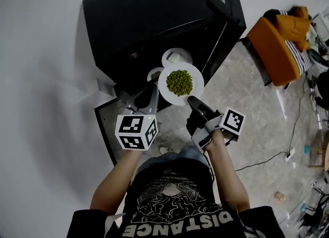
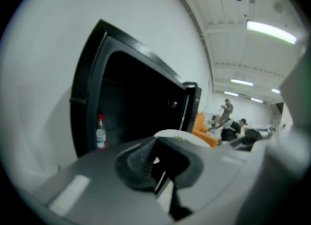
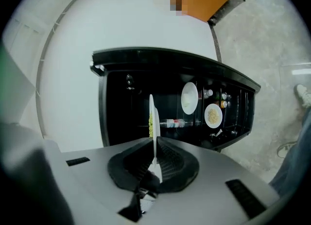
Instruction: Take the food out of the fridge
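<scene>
The right gripper (image 1: 193, 99) is pinching the near rim of a white plate (image 1: 180, 84). Its own view is showing the two ribbed pads closing on the plate edge-on, with the rim running deep between them. Green peas (image 1: 179, 82) are lying heaped at the plate's middle, and from above the plate is looking level. The grip is sitting at the plate's 5 o'clock, so the load is reaching away from the jaws toward 11 o'clock, in line with the gripper.

The left gripper (image 1: 147, 94) is hanging just beside the plate at its 8 o'clock. Its pads are pressing together with only a thin pale sliver between them and nothing held.

Outward at 12 o'clock, the black fridge (image 1: 144, 16) is standing open. The held plate is sitting in front of its opening, apparently clear of the shelves. Two more plates are waiting inside: the far plate (image 1: 177, 56) at 12 o'clock and the near plate (image 1: 155, 73) at 10 o'clock, partly under the held plate's rim. A bottle (image 3: 177, 123) is lying on a shelf.

The left gripper is nearer the near plate and looks better placed to reach for it. With one rim pinch bearing the whole plate, tilting is likely the main risk.
</scene>
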Demonstrator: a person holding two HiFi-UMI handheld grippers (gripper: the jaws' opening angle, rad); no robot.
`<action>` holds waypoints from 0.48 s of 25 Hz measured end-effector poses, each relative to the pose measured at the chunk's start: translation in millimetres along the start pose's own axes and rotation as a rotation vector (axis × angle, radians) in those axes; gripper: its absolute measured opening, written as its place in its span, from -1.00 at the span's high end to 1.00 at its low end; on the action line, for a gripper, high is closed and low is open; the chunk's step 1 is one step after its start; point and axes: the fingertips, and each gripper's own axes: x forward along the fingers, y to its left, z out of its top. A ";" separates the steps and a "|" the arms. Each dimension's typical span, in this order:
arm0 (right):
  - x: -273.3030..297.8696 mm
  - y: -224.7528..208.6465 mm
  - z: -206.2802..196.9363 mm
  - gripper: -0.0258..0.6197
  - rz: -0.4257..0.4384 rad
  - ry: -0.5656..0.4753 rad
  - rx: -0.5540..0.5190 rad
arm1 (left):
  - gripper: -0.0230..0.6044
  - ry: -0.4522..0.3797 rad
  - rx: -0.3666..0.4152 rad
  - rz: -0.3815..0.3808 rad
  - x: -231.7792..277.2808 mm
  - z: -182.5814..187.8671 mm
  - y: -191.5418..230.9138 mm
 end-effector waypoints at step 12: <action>-112.8 142.4 49.9 0.88 0.102 -0.054 -0.017 | 0.92 -0.057 0.044 -0.096 13.8 70.4 -90.9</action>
